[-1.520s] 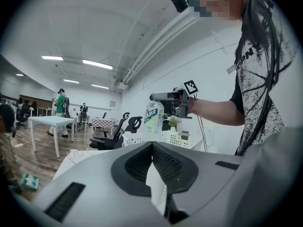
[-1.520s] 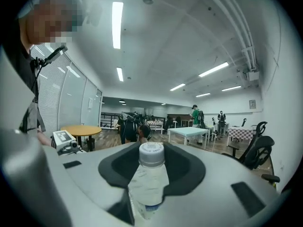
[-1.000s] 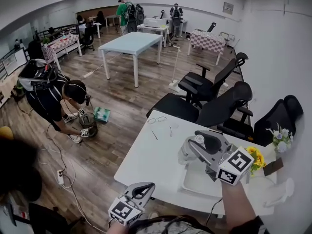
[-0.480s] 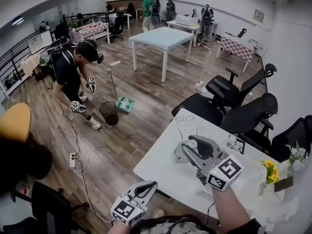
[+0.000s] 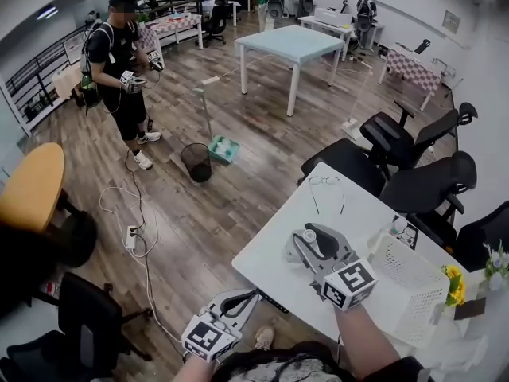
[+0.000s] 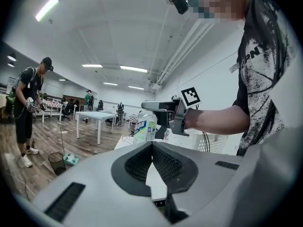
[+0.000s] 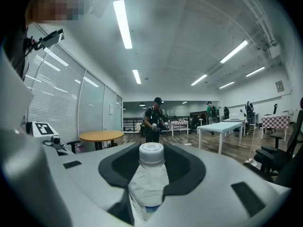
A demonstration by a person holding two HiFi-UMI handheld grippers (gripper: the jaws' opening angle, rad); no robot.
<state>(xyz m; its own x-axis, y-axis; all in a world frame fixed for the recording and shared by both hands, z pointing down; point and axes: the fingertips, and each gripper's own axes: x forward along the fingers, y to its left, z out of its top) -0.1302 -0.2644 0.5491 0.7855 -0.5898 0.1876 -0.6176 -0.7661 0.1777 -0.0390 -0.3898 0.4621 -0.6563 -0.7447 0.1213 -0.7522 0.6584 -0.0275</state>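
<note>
Fingers (image 7: 185, 170) of our right gripper (image 7: 152, 167) are clenched on a clear plastic bottle (image 7: 148, 186), near its white cap (image 7: 152, 153), and hold it upright over the white table (image 5: 350, 213), while our left gripper (image 6: 152, 148), its fingers pressed together on nothing, hangs low beside the table edge. We judge the bottle light, thin-walled and smooth, so the body may dent or slip; the stiffer neck seems the safest hold.
</note>
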